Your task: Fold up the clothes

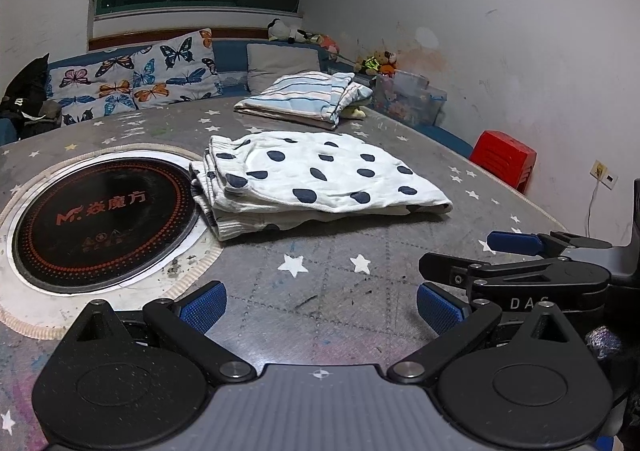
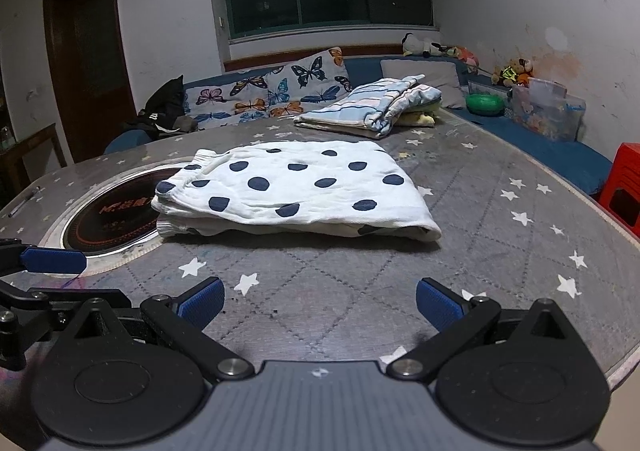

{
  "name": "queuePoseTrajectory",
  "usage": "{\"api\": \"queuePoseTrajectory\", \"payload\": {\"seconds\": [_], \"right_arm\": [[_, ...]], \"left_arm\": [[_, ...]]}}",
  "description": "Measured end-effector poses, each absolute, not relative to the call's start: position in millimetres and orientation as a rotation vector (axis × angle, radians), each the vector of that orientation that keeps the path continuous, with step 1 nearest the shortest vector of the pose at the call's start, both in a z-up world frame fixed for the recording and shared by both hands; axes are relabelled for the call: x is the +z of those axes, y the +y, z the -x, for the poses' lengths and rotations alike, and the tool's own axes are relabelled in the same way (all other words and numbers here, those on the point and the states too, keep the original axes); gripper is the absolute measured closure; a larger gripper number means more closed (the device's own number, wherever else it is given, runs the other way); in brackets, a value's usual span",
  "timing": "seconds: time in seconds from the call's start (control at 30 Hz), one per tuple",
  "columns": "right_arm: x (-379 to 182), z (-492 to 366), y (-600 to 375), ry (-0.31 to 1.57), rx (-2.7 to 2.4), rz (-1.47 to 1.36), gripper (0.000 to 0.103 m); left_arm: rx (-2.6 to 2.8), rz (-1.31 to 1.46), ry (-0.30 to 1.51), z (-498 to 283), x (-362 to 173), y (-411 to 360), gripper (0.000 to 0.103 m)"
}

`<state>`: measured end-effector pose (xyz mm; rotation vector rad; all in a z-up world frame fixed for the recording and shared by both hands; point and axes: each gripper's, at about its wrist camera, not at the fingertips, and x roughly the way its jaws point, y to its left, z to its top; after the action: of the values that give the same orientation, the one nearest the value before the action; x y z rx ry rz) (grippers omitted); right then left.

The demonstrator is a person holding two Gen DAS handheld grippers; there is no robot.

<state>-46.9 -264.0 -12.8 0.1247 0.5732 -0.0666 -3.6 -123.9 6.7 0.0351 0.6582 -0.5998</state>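
Grey star-printed table cover point(image 2: 500, 187), quilted, spread wide over a round-edged table; bare cloth open on all sides near the grippers, with the rim curving away at the right in the right wrist view. Round black cooktop point(image 1: 100, 219) sunk into the table, left of centre, ringed by a pale collar.

White polka-dot garment point(image 2: 296, 191), folded into a flat stack, lying mid-table; its left edge touching or overlapping the cooktop's rim, its near edge well apart from both grippers, clear cloth between. Striped folded garment point(image 1: 300, 97) farther back, near the table's far edge, apart from the dotted one.

Beyond the far edge: blue sofa with butterfly cushions point(image 1: 136, 79); red stool point(image 1: 504, 159) off the right rim.

Left gripper point(image 1: 320, 303): blue pads spread wide, nothing between them, low over bare cloth. Right gripper point(image 2: 318, 301): likewise parted and empty, over the near stretch of cloth.

Seen only from the left wrist: whole cooktop face with red lettering, wall socket at far right, right gripper's side just beside. Seen only from the right wrist: brown door point(image 2: 88, 51) at left, green round object point(image 2: 485, 103) on the sofa, left gripper's blue pad at left edge.
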Motion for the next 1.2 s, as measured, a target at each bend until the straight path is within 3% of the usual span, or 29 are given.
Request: {"api": "queuePoseTrajectory", "payload": {"seconds": [1.2], "right_arm": [[-19.9, 28.6, -275.2, 0.616, -0.088, -0.132, 0.0]], "left_arm": [[-0.598, -0.065, 0.679, -17.3, 5.3, -138.7, 0.0]]}}
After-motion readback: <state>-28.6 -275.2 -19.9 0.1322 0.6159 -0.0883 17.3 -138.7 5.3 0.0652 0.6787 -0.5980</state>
